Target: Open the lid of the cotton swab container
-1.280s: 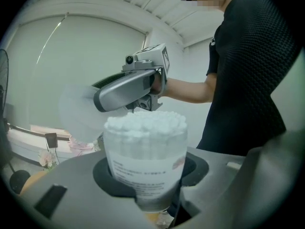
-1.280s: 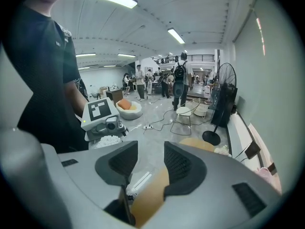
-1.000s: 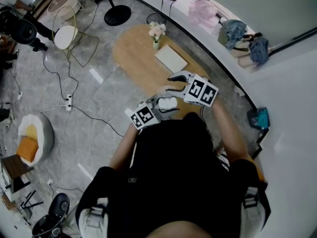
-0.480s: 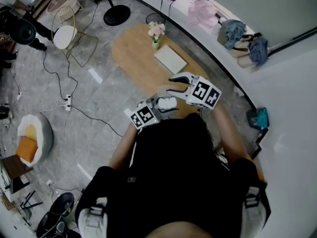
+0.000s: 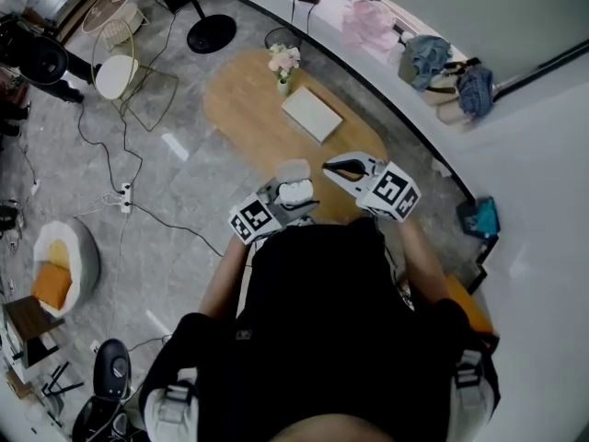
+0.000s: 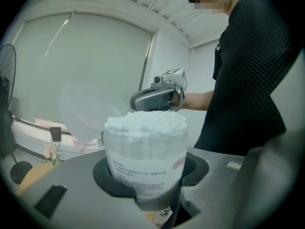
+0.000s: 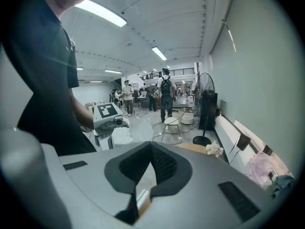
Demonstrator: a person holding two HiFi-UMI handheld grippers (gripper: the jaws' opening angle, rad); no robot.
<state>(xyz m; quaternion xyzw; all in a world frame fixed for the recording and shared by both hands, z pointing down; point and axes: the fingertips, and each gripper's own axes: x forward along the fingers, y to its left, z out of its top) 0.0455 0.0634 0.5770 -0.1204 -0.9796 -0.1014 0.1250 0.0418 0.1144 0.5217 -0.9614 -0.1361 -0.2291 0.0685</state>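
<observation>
1. Clear plastic cotton swab container (image 6: 145,151) stands upright between my left gripper's (image 6: 150,175) jaws, which clamp its lower body. I hold it just in front of my torso, over the near end of the wooden table (image 5: 248,109).
2. The lid (image 6: 88,111) is open, tilted up beside the rim, and the white swab heads (image 6: 145,123) are exposed.
3. My right gripper's (image 7: 150,151) jaws have just been closing. They are pressed together now with nothing between them, near the container but clear of it.
</observation>
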